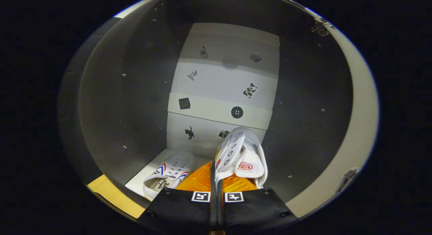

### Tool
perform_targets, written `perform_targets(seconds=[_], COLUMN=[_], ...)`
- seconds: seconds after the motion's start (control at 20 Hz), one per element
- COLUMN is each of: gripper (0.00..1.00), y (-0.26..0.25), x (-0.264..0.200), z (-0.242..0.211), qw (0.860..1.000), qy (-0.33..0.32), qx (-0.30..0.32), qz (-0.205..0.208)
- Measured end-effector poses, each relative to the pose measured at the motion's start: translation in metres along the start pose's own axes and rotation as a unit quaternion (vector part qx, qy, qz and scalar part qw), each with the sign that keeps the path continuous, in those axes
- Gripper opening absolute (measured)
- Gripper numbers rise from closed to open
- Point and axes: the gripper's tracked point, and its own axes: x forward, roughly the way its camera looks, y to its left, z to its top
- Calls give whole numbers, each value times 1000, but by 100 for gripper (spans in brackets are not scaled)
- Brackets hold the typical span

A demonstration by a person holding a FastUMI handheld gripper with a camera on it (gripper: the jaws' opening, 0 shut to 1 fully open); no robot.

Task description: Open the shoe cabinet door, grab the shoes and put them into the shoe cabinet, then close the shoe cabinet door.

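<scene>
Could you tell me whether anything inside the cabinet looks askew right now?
Only the held shoe: it stands tilted up, its side pinched between the shut fingers, above the cabinet floor. The other shoe lies flat there, just left of the fingers.

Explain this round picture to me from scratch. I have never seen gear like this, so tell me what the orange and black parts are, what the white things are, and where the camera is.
The camera rides on a hand-held gripper, a two-finger clamp that a person carries; there is no robot arm. It looks forward along the orange fingers, with black blocks carrying square markers beneath them. The fingers are pressed together on the edge of a white shoe, which hangs just ahead of them. All around is the inside of an open shoe cabinet: dark side walls and a pale back wall with small stickers. A second white shoe, with red and blue stripes, already lies on the cabinet floor beside the fingers. The pale curved strip beyond the held shoe looks like the cabinet's front edge.
</scene>
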Motion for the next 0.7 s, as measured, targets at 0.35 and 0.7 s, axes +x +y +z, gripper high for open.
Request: perform_targets(seconds=[0.35, 0.7], gripper=[2, 11], y=[2, 6], x=[62, 71], z=[-60, -74], qw=[997, 994], qy=[71, 98], qx=[-32, -30], qz=[-8, -25])
